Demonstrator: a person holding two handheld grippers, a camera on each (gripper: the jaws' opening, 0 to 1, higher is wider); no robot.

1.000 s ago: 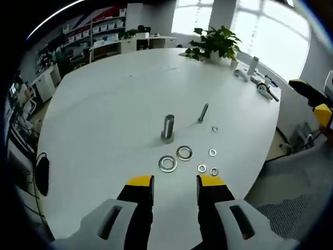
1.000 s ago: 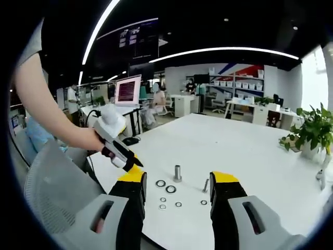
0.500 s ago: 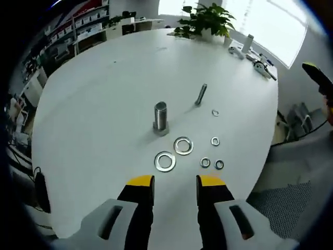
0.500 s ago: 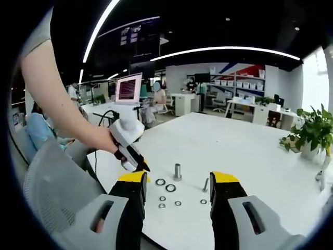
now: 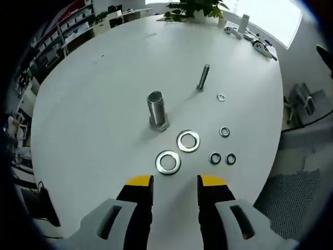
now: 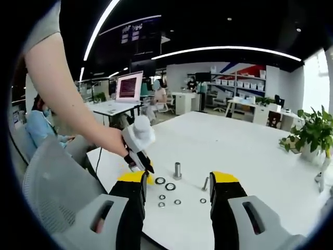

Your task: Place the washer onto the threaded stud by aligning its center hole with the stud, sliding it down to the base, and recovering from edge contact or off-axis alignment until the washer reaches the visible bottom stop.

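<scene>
1. Left gripper hangs over the near edge of the white table, jaws apart with nothing between them.
2. Just beyond its tips lie two big washers: one nearest, the other a little farther and to the right, close together but not touching.
3. The thick stud stands upright on its hex base just past them, bare of any washer.
4. A thin bolt stands farther right; four small washers are scattered to the right (one near that bolt, one midway, a pair side by side nearer).
5. Right gripper is held off the table, jaws apart and empty; through the gap the stud and washers show.
6. There the left gripper points down at the table beside the washers, held in a hand.
</scene>
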